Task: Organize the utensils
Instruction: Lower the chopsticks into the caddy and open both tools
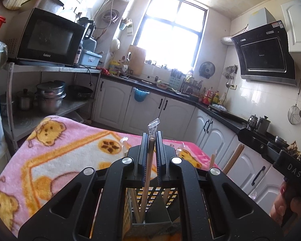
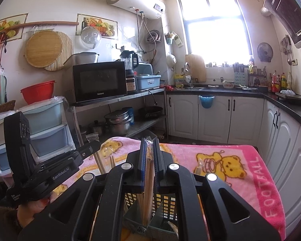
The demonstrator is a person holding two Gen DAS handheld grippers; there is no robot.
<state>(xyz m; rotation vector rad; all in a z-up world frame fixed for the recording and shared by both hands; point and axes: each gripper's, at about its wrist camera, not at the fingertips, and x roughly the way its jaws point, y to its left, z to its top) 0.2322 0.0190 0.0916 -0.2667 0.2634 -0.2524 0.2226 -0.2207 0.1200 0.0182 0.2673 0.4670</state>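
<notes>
My left gripper (image 1: 151,140) is shut on a wrapped pair of wooden chopsticks (image 1: 148,172), whose plastic wrapper sticks out above the fingertips. Their lower ends reach into a slotted utensil basket (image 1: 158,196) below the gripper. My right gripper (image 2: 149,146) is shut on a wrapped bundle of wooden chopsticks (image 2: 148,184), also held upright over the same basket (image 2: 166,202). The left gripper (image 2: 90,146) shows at the left of the right wrist view, the right gripper (image 1: 256,140) at the right of the left wrist view. More chopsticks (image 1: 233,156) stand in the basket.
The basket sits on a table under a pink bear-print blanket (image 1: 56,156), which also shows in the right wrist view (image 2: 230,160). A metal shelf with a microwave (image 2: 99,81) and pots (image 2: 118,121) stands behind. White cabinets (image 2: 214,116) and a black counter line the far walls.
</notes>
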